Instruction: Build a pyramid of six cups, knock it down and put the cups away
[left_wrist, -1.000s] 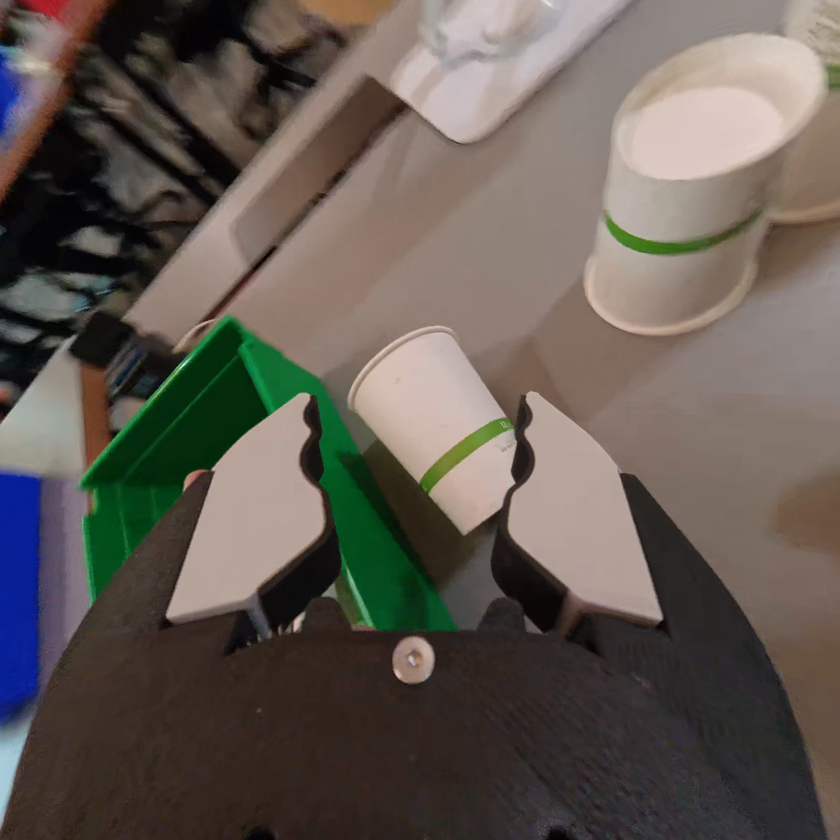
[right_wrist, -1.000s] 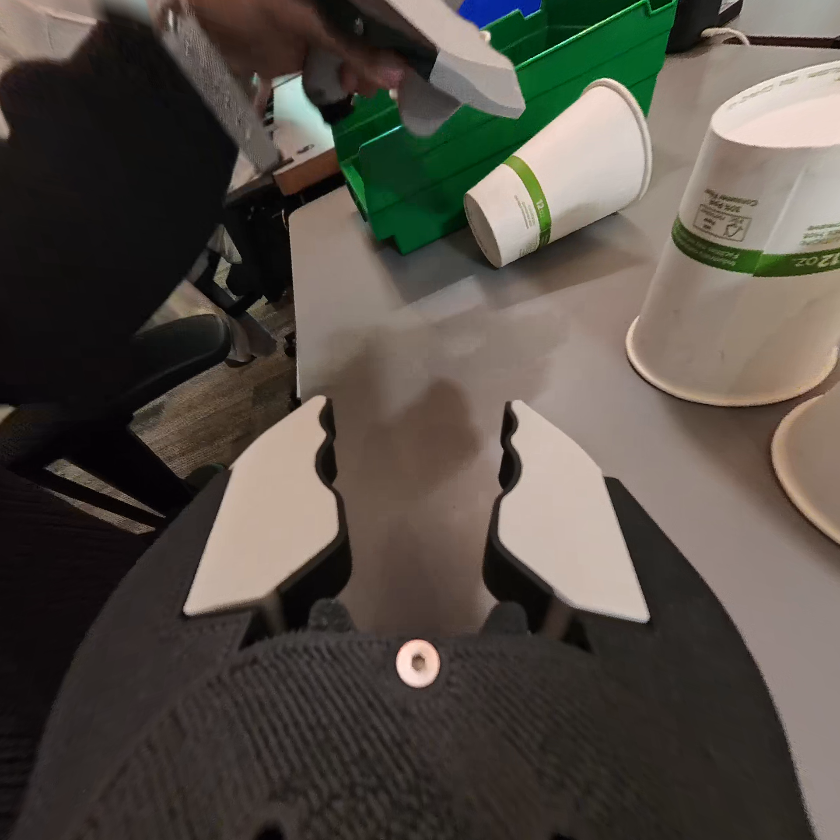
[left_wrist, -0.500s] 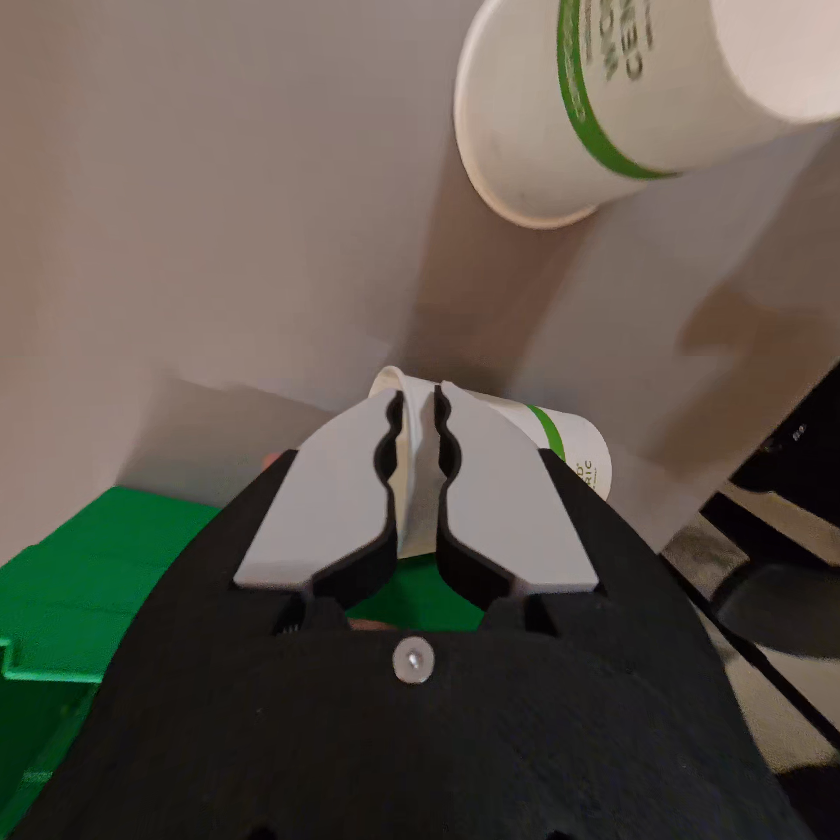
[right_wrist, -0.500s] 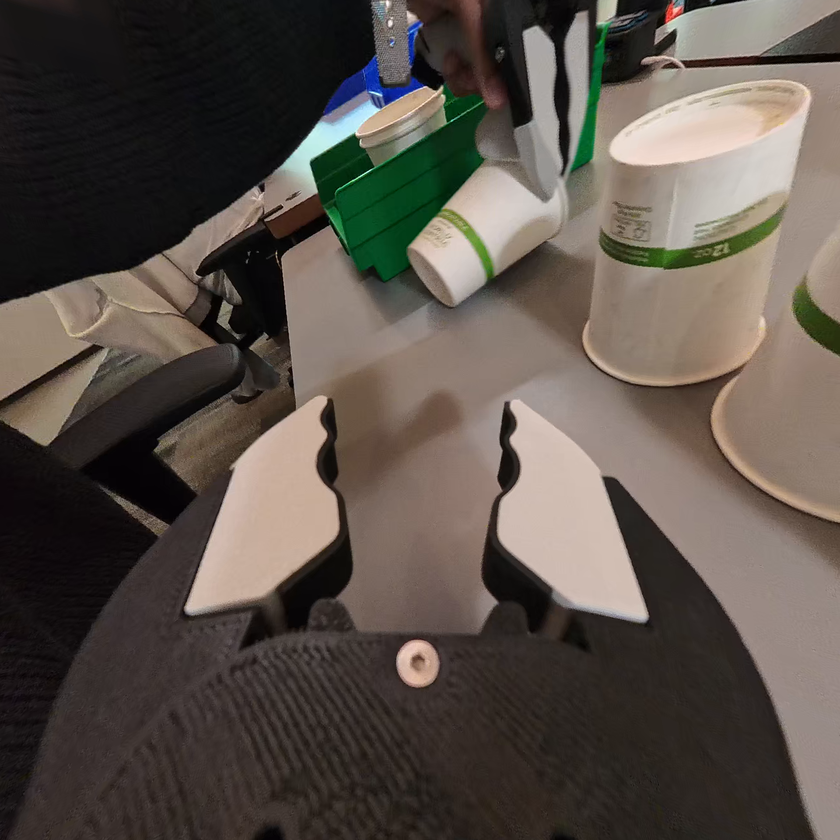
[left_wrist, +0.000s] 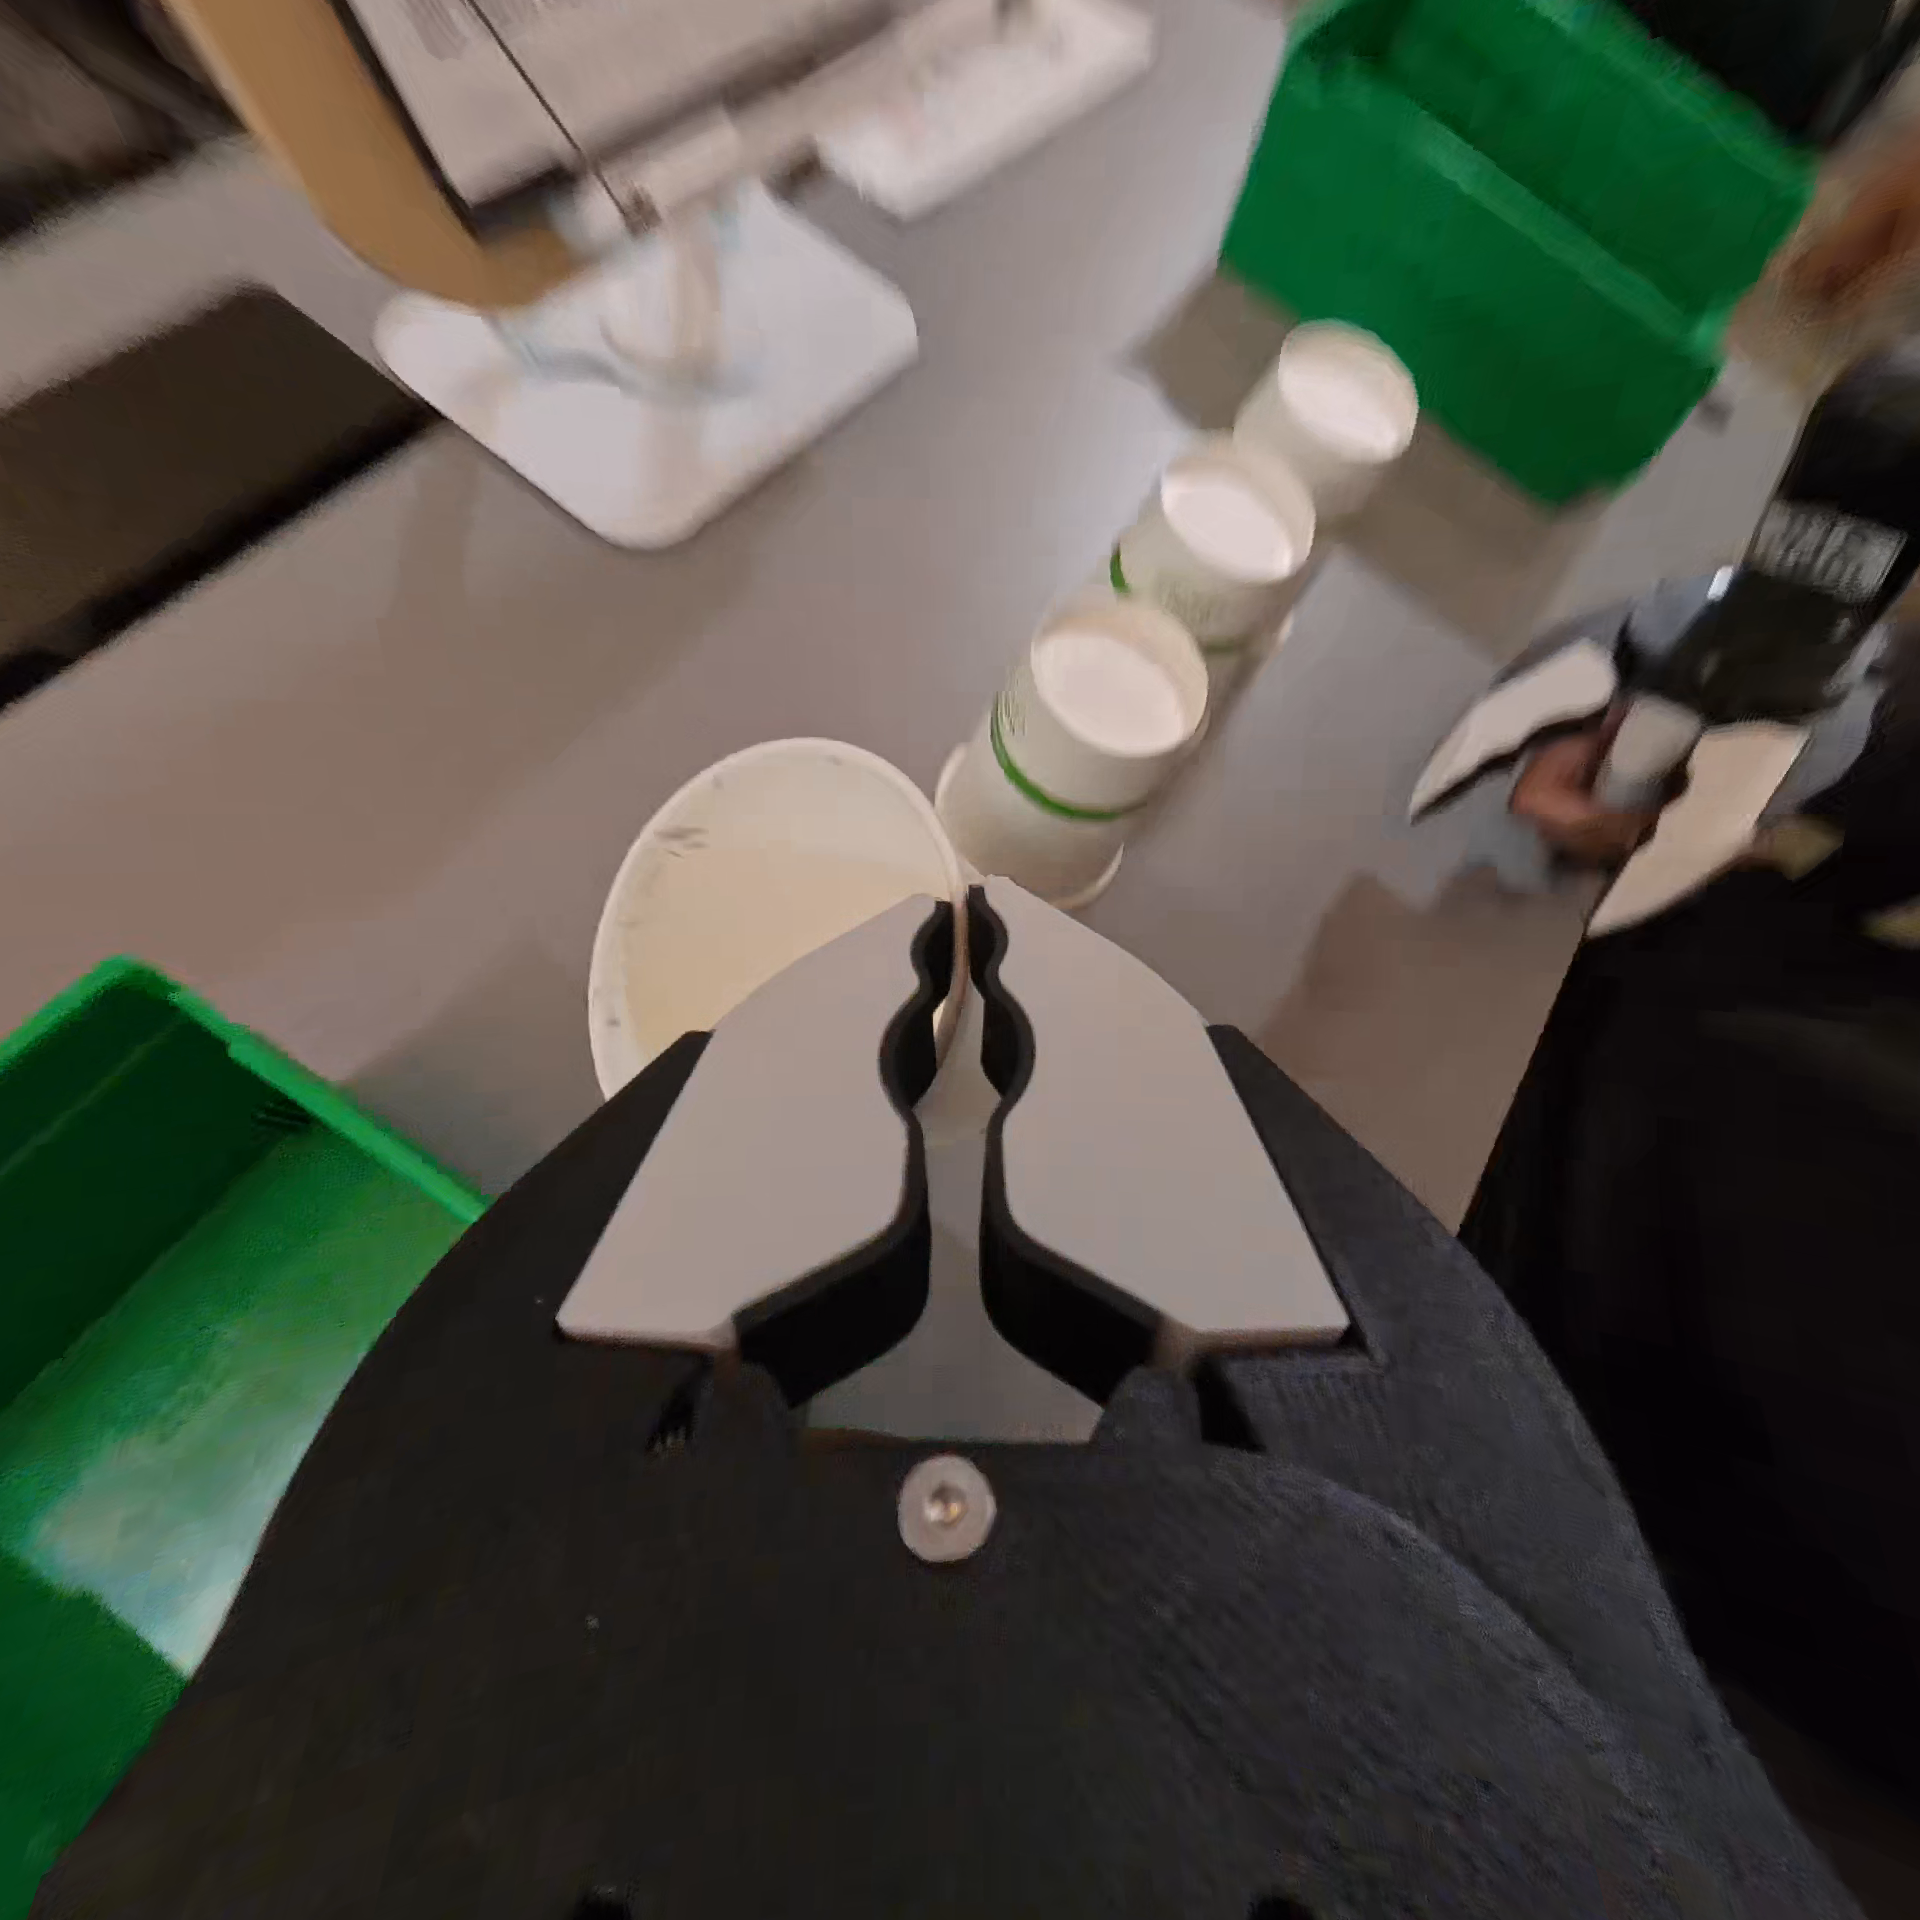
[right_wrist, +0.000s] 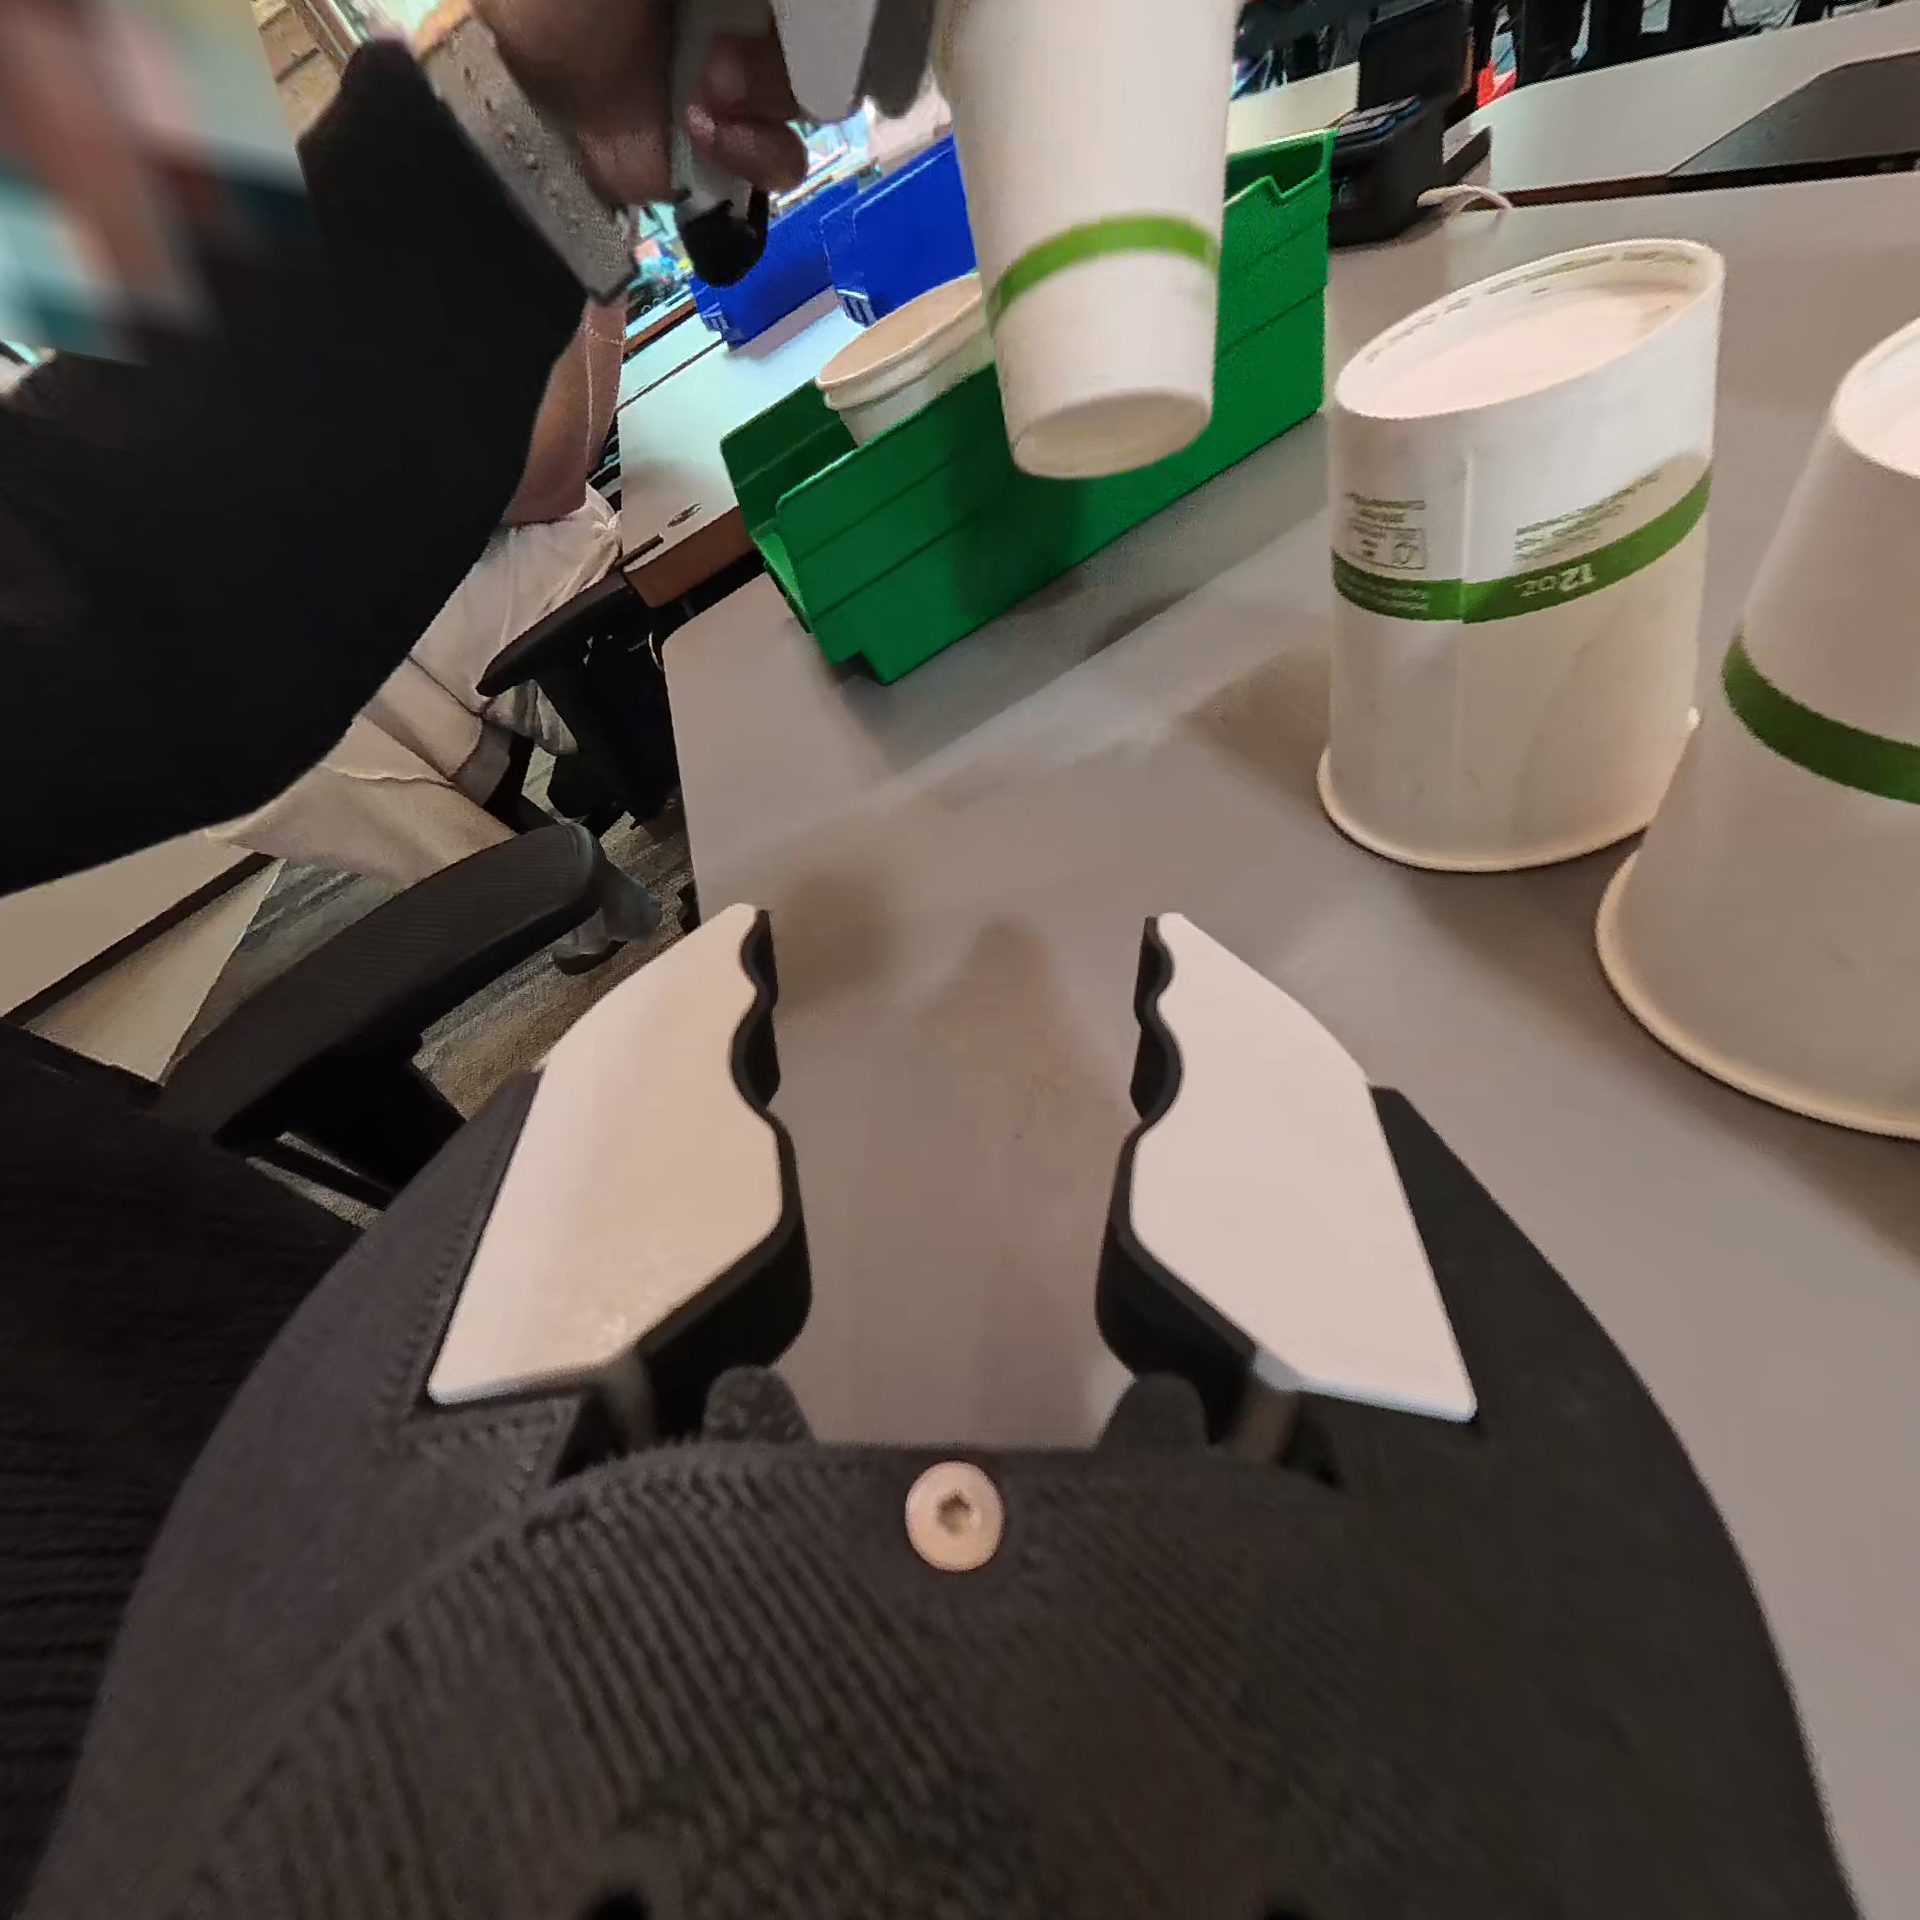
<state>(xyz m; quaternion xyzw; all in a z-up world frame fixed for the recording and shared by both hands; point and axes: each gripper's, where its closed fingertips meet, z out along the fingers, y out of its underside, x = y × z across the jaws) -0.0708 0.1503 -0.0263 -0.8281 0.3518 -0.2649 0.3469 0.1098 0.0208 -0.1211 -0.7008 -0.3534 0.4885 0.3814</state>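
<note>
The left gripper (left_wrist: 961, 914), with flat pale-grey wavy-edged fingers on a black ribbed plastic body, is pinched tight on the thin rim of a white paper cup with a green band (left_wrist: 769, 914), one finger inside the mouth and one outside. In the right wrist view this cup (right_wrist: 1101, 239) hangs upright in the air, mouth up, above the smooth grey table (right_wrist: 1039, 790) and in front of a glossy green plastic bin (right_wrist: 1039, 520). A second white paper cup (right_wrist: 904, 364) stands inside that bin. To the right of the lifted cup, three matching cups stand upside down in a row on the table; the nearest (left_wrist: 1081, 727) sits just beside it. The right gripper (right_wrist: 956, 935), of the same build, is spread wide and holds nothing, low over bare table, near the inverted cups (right_wrist: 1507, 561).
</note>
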